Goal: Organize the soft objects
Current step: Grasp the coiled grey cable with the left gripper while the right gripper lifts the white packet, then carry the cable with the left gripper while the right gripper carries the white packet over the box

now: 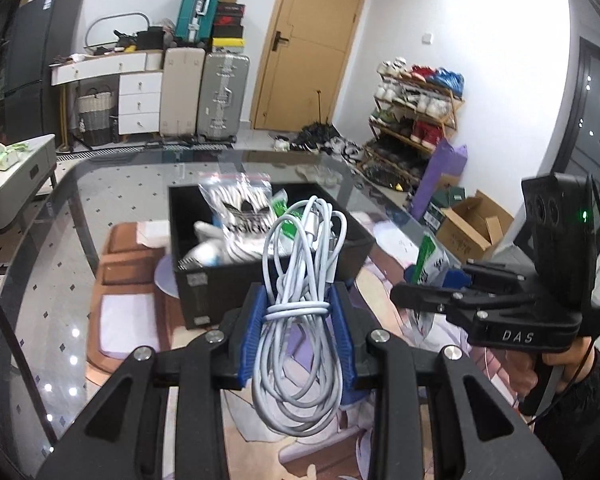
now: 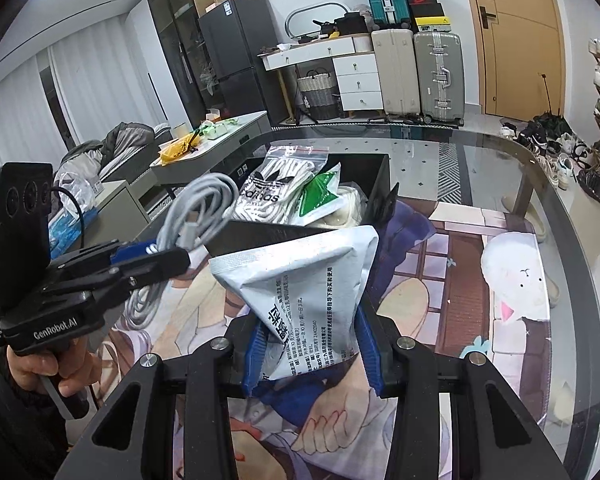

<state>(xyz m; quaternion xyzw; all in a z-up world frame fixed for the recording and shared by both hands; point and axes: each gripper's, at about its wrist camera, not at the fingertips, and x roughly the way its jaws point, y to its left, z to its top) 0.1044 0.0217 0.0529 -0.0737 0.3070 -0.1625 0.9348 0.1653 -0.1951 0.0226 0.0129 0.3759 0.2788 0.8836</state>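
**Both claws loaded above the glass bench**

A glass bench (image 1: 80, 200) carries a black box (image 1: 228, 288). In the left wrist view, the left claw (image 1: 298, 320) is clamped on a coiled white cable (image 1: 300, 280), held before the box. In the right wrist view, the right claw (image 2: 310, 344) is clamped on a white packet (image 2: 312, 280), just short of the box.

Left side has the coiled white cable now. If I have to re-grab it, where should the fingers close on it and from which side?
Grip the coiled white cable at its wrapped waist, where turns of cord cinch the loops into one firm bundle. Come from the near side, along the bundle's length, one finger each side, as the left gripper holds it now. Probably avoid the loose end loops; they would splay.
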